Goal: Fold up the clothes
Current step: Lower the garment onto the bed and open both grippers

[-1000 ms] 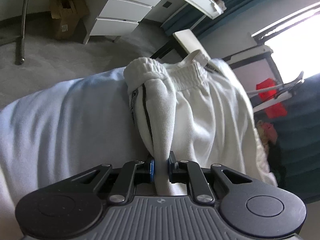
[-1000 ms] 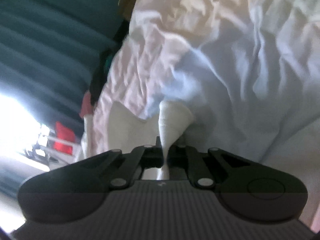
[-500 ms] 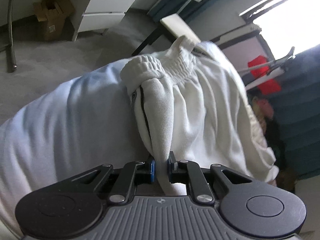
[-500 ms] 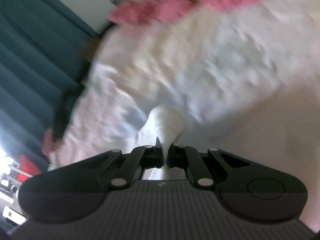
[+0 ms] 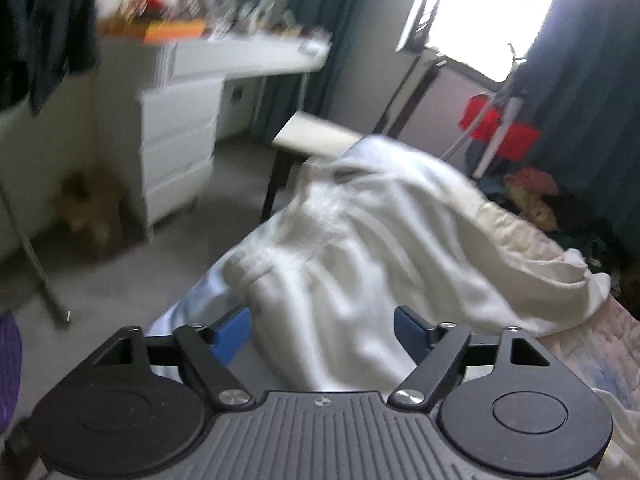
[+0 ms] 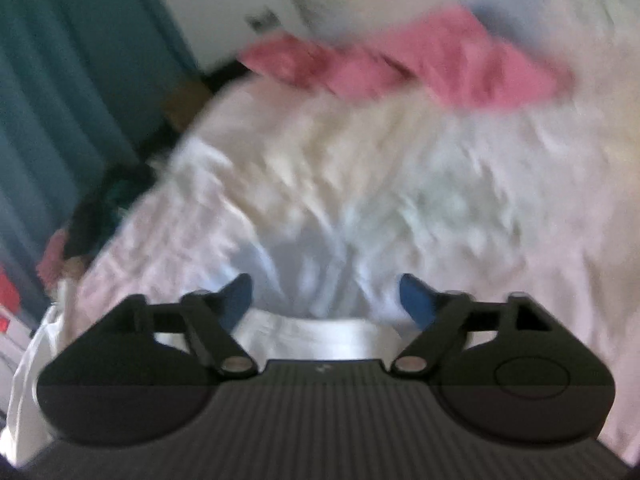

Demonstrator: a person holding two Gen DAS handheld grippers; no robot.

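Observation:
A white garment with an elastic waistband (image 5: 360,240) lies bunched on the bed in the left wrist view. My left gripper (image 5: 322,326) is open, its blue pads spread wide with the cloth lying loose between them. In the right wrist view my right gripper (image 6: 324,298) is also open, with a white edge of the garment (image 6: 320,336) lying just under and between its fingers. Both views are blurred by motion.
A pink garment (image 6: 420,68) lies across the far side of the bed (image 6: 400,184). A white drawer unit (image 5: 176,140), a desk (image 5: 248,56), a small table (image 5: 320,140), a red item by the window (image 5: 496,132) and teal curtains (image 6: 60,80) surround the bed.
Both grippers were shut on folds of the white garment; both have opened and let it go. The garment now lies on the bed, and both cameras have swung upward.

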